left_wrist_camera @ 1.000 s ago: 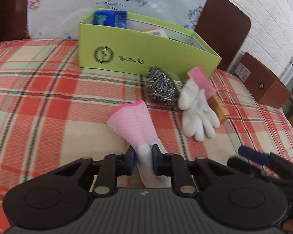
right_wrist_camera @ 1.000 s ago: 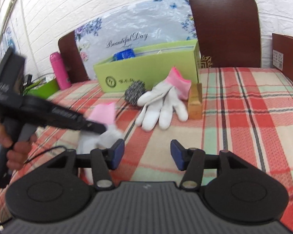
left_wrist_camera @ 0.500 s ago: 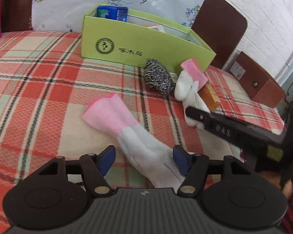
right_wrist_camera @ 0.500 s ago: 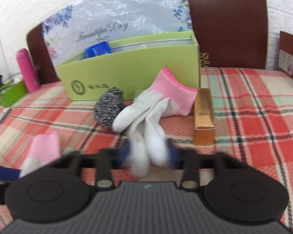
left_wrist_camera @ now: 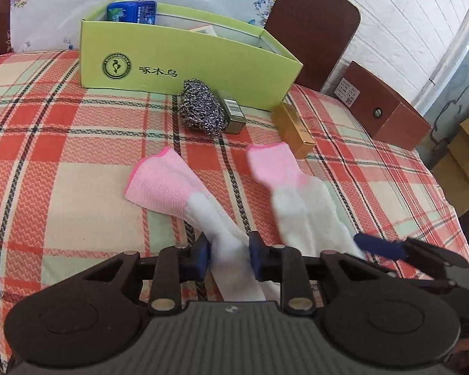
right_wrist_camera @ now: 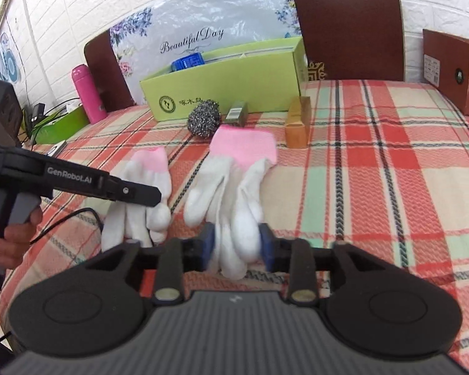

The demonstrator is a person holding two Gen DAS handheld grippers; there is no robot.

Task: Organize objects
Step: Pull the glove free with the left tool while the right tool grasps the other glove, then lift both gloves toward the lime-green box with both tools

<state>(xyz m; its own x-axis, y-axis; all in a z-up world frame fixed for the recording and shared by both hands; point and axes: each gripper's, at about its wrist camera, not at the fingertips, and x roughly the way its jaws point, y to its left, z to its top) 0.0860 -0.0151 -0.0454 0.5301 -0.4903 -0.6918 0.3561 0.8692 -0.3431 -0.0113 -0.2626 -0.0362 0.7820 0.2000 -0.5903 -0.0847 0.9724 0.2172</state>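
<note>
Two white gloves with pink cuffs lie side by side on the plaid cloth, cuffs pointing away. My left gripper (left_wrist_camera: 229, 255) is shut on the fingers of the left glove (left_wrist_camera: 184, 193), which also shows in the right wrist view (right_wrist_camera: 140, 193). My right gripper (right_wrist_camera: 237, 246) is shut on the fingers of the right glove (right_wrist_camera: 234, 184), which also shows in the left wrist view (left_wrist_camera: 294, 193). The left gripper's body (right_wrist_camera: 78, 181) reaches in from the left in the right wrist view.
A green open box (left_wrist_camera: 184, 59) with a blue pack stands at the back. In front of it lie a steel wool ball (left_wrist_camera: 200, 109), a small dark box (left_wrist_camera: 233, 115) and a gold box (left_wrist_camera: 294, 131). A brown box (right_wrist_camera: 453, 72) is far right; a pink bottle (right_wrist_camera: 87, 93) far left.
The left gripper opened, then shut again on the left glove's fingers. The right gripper closed on the right glove and pulled it from the gold box to beside the left glove.
</note>
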